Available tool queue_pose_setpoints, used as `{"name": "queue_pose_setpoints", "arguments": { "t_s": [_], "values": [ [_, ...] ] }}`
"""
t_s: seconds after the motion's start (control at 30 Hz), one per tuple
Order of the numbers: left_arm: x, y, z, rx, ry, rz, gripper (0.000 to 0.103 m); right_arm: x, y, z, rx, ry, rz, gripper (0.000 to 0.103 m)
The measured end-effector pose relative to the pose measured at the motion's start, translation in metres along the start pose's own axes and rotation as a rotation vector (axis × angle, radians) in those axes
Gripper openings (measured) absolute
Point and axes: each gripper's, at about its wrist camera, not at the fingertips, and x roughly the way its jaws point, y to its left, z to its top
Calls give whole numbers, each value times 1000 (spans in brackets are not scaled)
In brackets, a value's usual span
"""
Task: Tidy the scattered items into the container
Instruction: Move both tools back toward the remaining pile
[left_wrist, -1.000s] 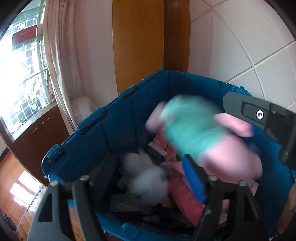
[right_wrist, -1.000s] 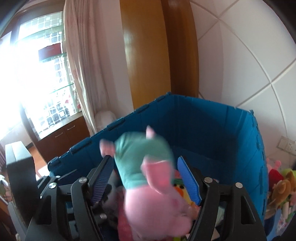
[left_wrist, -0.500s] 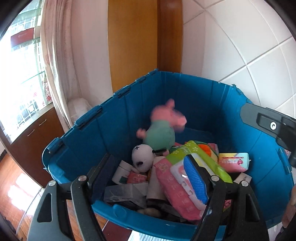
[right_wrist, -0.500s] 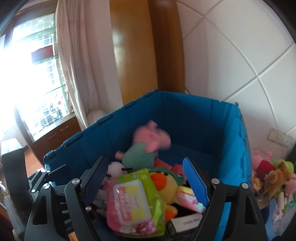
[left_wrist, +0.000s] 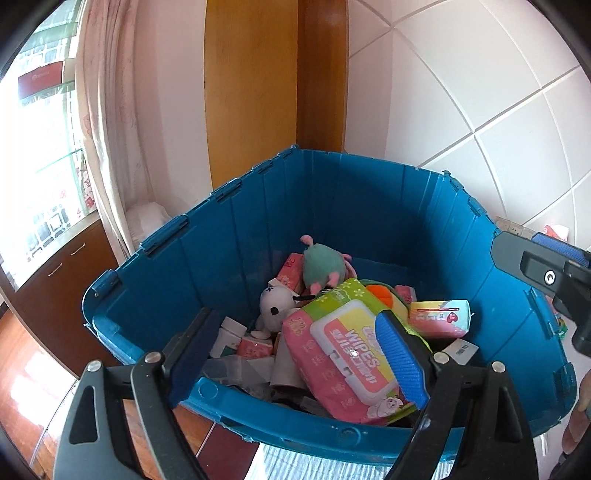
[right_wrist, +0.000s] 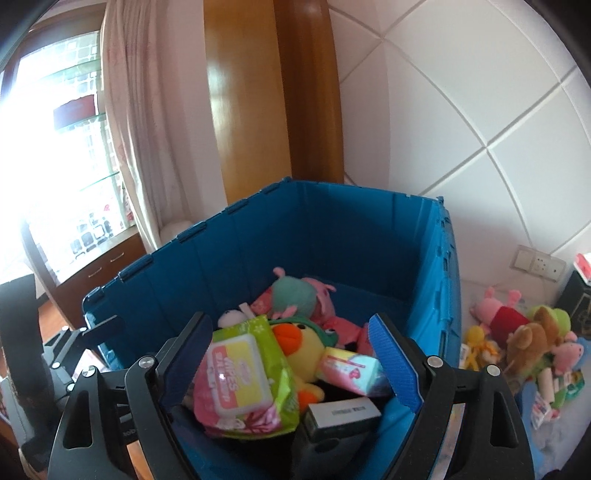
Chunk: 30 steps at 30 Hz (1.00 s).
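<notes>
White tiles and a wooden door frame (left_wrist: 275, 85) stand behind our blue container (left_wrist: 236, 236). Nearest, our left gripper (left_wrist: 295, 354) and right gripper (right_wrist: 295, 354) are opening, empty. Below lie the wipes pack (left_wrist: 347, 354), then the pig toy (left_wrist: 321, 264). More toys (right_wrist: 524, 332) wait outside.

Both wrist views close above blue bin (left_wrist: 229, 236) (right_wrist: 354, 236), angled down; share bin contents

White tiled wall (left_wrist: 480, 92), wooden door frame (left_wrist: 273, 81), curtain (right_wrist: 136, 122), bright window (right_wrist: 48, 122)
</notes>
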Motion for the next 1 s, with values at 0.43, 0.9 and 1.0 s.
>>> {"name": "queue_pose_setpoints", "arguments": {
  "t_s": [0.43,0.9,1.0],
  "values": [
    [-14,-7,2,-6,-22,-7,87,-13,-7,-4,-12,-8,2,87],
    [-70,-116,9,63,-169,-121,102,-107,-110,-33,89,-119,-64,102],
    [-86,-161,5,99,-193,-173,102,-136,-149,-46,130,-146,-98,102]
  ]
}}
